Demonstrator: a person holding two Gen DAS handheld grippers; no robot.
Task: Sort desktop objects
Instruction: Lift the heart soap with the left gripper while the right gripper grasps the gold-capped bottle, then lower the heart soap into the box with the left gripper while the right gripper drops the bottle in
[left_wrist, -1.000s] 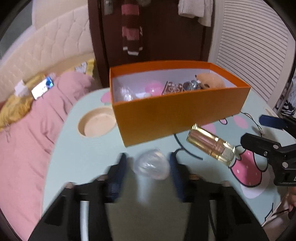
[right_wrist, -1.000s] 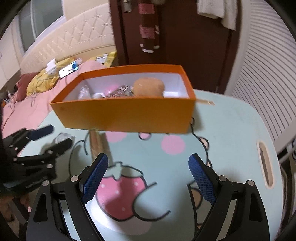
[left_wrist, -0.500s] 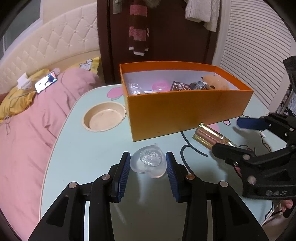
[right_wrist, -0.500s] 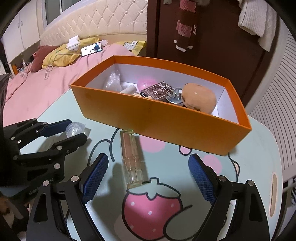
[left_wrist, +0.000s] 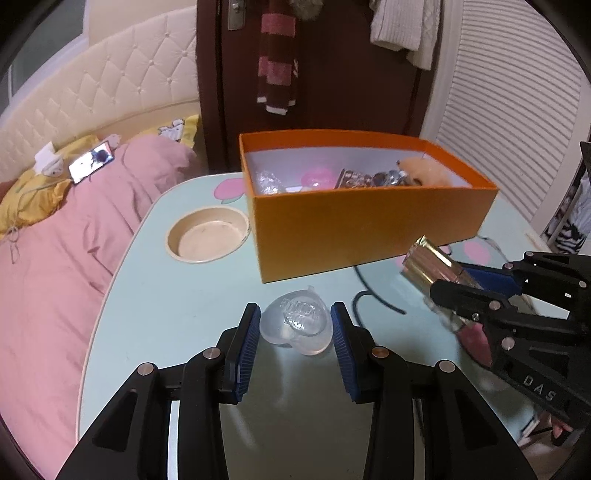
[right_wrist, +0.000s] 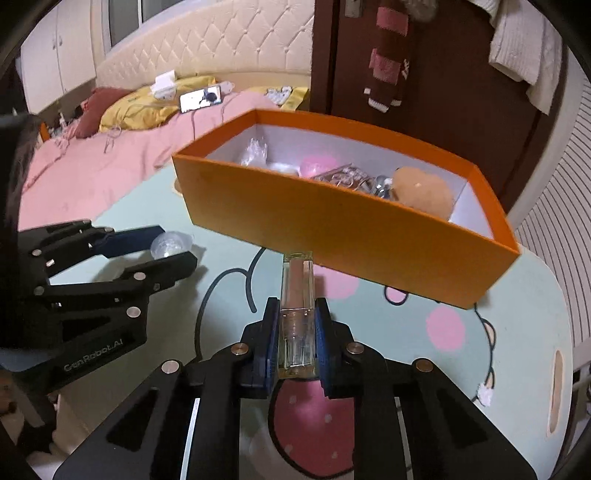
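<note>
Left wrist view: the left gripper (left_wrist: 294, 332) is pinching a clear heart-shaped plastic piece (left_wrist: 297, 320) between its blue pads, down low over the mint-green table (left_wrist: 166, 306) and just in front of the orange box (left_wrist: 369, 225). That grip looks the same as half a second ago. Off to the right you can see the right gripper (left_wrist: 469, 286) has come in around the little gold-capped glass bottle (left_wrist: 424, 258). Right wrist view is where the real change is — the right gripper (right_wrist: 296, 336) was hanging spread wide over that bottle (right_wrist: 296, 295) a moment ago, and its fingers have just snapped closed, pads now pressed on both sides of the bottle's clear end. The bottle points toward the box wall (right_wrist: 332, 229), seemingly still on or near the table. So both hands are loaded now — next step is probably lifting each item over the rim into the box with the plush toy (right_wrist: 421, 192) and other bits.
</note>
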